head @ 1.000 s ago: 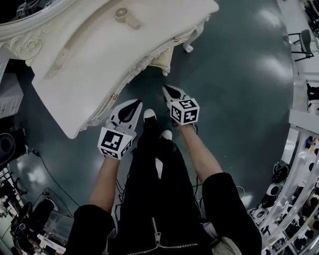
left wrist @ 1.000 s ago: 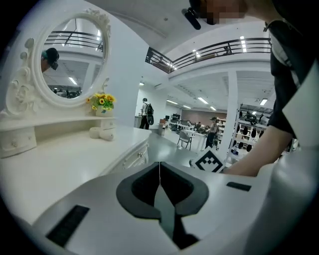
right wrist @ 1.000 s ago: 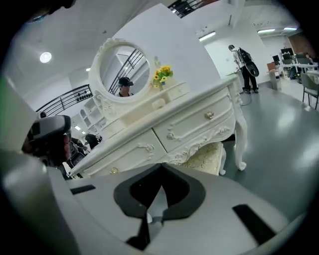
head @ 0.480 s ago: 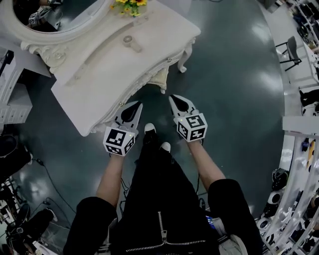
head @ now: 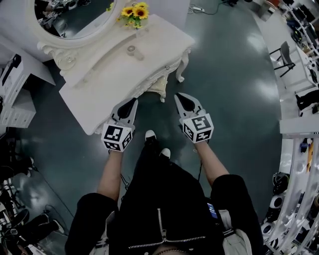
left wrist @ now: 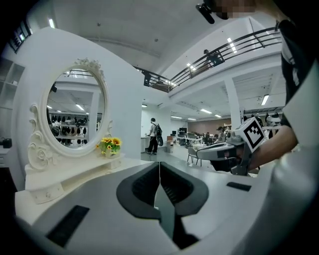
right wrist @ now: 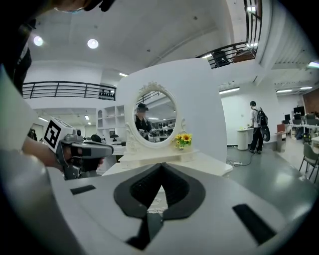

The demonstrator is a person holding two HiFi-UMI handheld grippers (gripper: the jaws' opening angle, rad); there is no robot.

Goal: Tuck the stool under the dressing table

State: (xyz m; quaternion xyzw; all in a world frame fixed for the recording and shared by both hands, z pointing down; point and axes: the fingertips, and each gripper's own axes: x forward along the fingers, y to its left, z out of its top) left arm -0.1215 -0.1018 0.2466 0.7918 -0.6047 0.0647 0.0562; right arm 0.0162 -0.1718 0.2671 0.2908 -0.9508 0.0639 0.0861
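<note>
Head view: left hand-held gripper (head: 132, 102) and right hand-held gripper (head: 180, 96), jaws together and empty, near the stool (head: 158, 89) under the dressing table's tabletop (head: 112, 74).

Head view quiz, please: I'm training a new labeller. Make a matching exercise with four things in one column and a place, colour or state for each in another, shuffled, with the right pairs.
Things:
1. sunflowers
2. stool
3. right gripper
4. mirror

Descriptions:
A. mostly under the dressing table, only a cushion edge and a leg showing
B. jaws shut, nothing between them
C. yellow, at the back of the tabletop
D. oval, in a white carved frame

Pairs: 1-C, 2-A, 3-B, 4-D
</note>
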